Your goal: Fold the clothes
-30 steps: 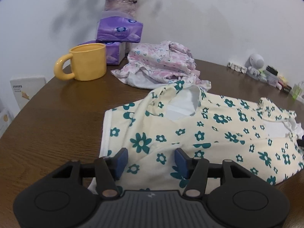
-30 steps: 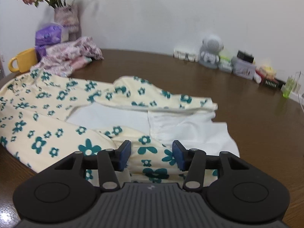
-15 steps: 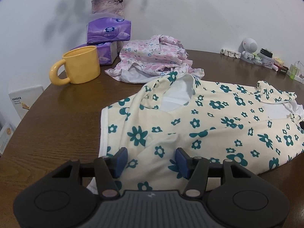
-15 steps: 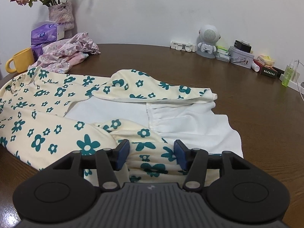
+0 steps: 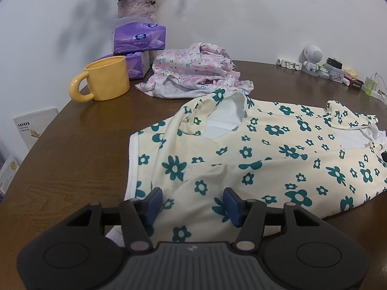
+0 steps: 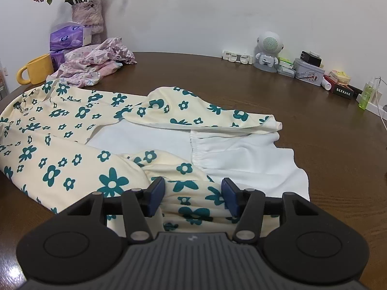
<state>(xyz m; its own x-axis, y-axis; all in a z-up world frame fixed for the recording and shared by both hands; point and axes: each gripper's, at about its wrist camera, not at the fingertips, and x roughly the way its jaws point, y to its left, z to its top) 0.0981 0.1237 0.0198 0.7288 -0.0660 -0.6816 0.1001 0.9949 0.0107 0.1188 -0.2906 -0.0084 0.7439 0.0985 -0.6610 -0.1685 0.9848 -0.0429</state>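
A cream garment with teal flowers (image 5: 266,149) lies spread on the round brown table (image 5: 72,157), neckline toward the far side. My left gripper (image 5: 193,203) hovers at its near edge, jaws apart, with flat cloth between the blue pads (image 5: 154,201). In the right wrist view the same garment (image 6: 72,130) shows its white inside (image 6: 241,154), with a sleeve folded across it. My right gripper (image 6: 193,197) stands open over a rumpled flowered fold at the near edge. I see neither pair of pads pressing the cloth.
A crumpled pink floral garment (image 5: 193,72) lies behind the cream one. A yellow mug (image 5: 106,79), purple tissue packs (image 5: 139,37) and a vase (image 5: 136,7) stand at the back left. A small robot figure (image 6: 267,50) and boxes (image 6: 309,72) line the far right edge.
The left gripper has rolled a little and shifted slightly along the garment's near edge, so its view tilted. The right gripper has barely moved. Both pairs of jaws stand as before.
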